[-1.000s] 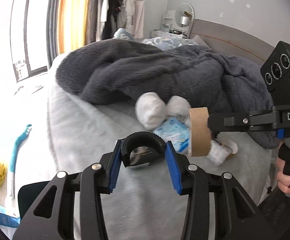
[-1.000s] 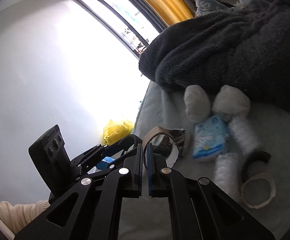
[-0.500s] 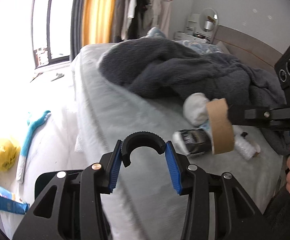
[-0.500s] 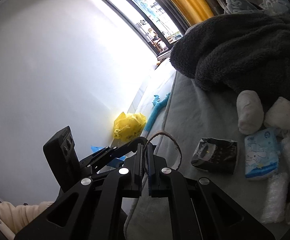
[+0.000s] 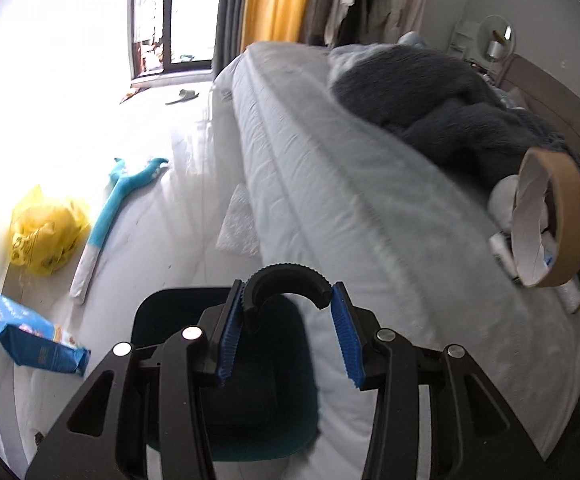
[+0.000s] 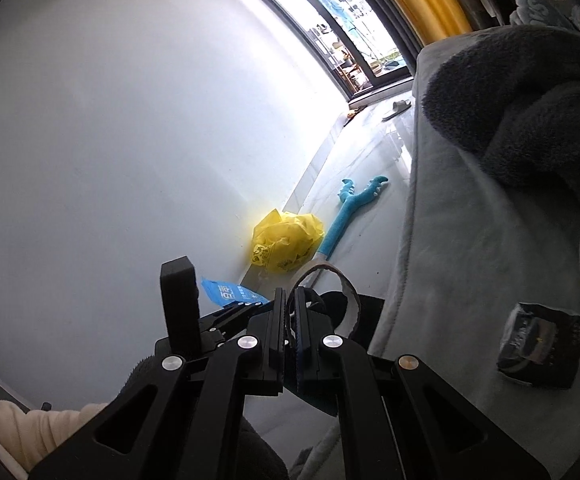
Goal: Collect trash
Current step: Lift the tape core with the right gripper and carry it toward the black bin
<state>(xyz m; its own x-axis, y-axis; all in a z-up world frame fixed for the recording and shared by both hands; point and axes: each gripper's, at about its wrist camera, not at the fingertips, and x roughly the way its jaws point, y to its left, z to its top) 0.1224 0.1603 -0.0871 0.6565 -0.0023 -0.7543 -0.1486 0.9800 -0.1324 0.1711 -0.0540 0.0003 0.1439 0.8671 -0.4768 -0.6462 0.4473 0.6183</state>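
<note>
A: Taking the dark teal bin (image 5: 226,384) on the floor as my landmark: the bed (image 5: 330,184) rises right beside it, on its right in the left wrist view. My left gripper (image 5: 288,330) sits directly above the bin's opening, fingers clamped on a black curved half-ring (image 5: 286,284), arch up, pinched by its two ends between the blue pads.

B: And the right one?

A: My right gripper (image 6: 289,334) has its fingers clenched tight on the rim of a cardboard tape core (image 6: 344,296). In the left view that core (image 5: 550,220) hangs over the bed, up and right of the bin, so it lies farther from the bin than the half-ring.

B: So the left goes first?

A: I judge so; it is the nearer hand, and the half-ring should fall straight in. More trash remains on the bed beyond the bin: a black crumpled packet (image 6: 540,344).
</note>
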